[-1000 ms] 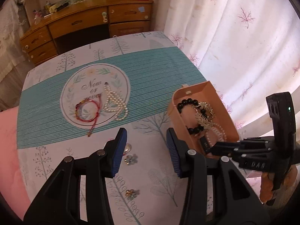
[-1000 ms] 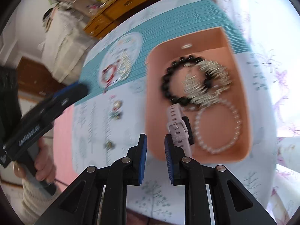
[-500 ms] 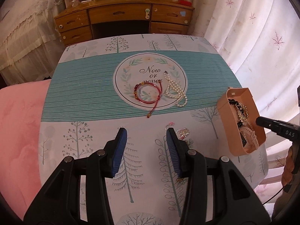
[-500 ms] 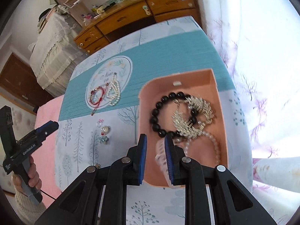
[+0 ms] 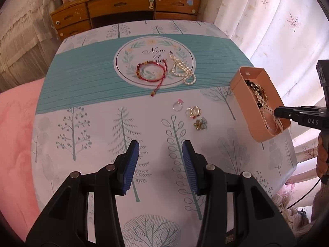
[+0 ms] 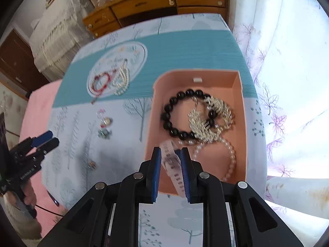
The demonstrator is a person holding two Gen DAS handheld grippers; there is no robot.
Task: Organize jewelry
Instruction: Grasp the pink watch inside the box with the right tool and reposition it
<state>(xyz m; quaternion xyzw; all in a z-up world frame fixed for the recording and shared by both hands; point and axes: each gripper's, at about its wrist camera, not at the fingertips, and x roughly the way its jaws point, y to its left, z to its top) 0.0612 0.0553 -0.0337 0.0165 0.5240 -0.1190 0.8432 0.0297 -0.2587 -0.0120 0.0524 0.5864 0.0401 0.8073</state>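
- Left wrist view: left gripper (image 5: 160,164) hangs over the table (image 5: 92,127), which is covered in a white cloth printed with trees and a teal band; its jaws are spread, with nothing between the blue pads.
- On the round "Now or never" emblem: a red braided cord bracelet (image 5: 151,72), and a white pearl strand (image 5: 183,71) just beside it to the right.
- Nearer the camera on the white part: a thin silver ring with a pink stone (image 5: 177,105), a gold-rimmed round piece (image 5: 193,111) and a small flower-shaped brooch (image 5: 200,124), close together and apart from the emblem.
- Peach-coloured rectangular cardboard box (image 5: 242,94) stands near the right table edge, holding jewelry. The right gripper (image 5: 276,112) reaches over its near end.
- Right wrist view: right gripper (image 6: 170,158) has its jaws pinching a pale pink perforated watch strap (image 6: 171,160), pads pressed on both sides of it, above the near left corner of the box (image 6: 239,86).
- Inside the box: a black round-bead bracelet (image 6: 174,115), a silver filigree ornament (image 6: 211,119) lying across it, and a pale pink bead bracelet (image 6: 231,156) nearest the camera.
- Left gripper (image 6: 48,138) shows at far left, held by a hand (image 6: 28,195); picture blurred there.
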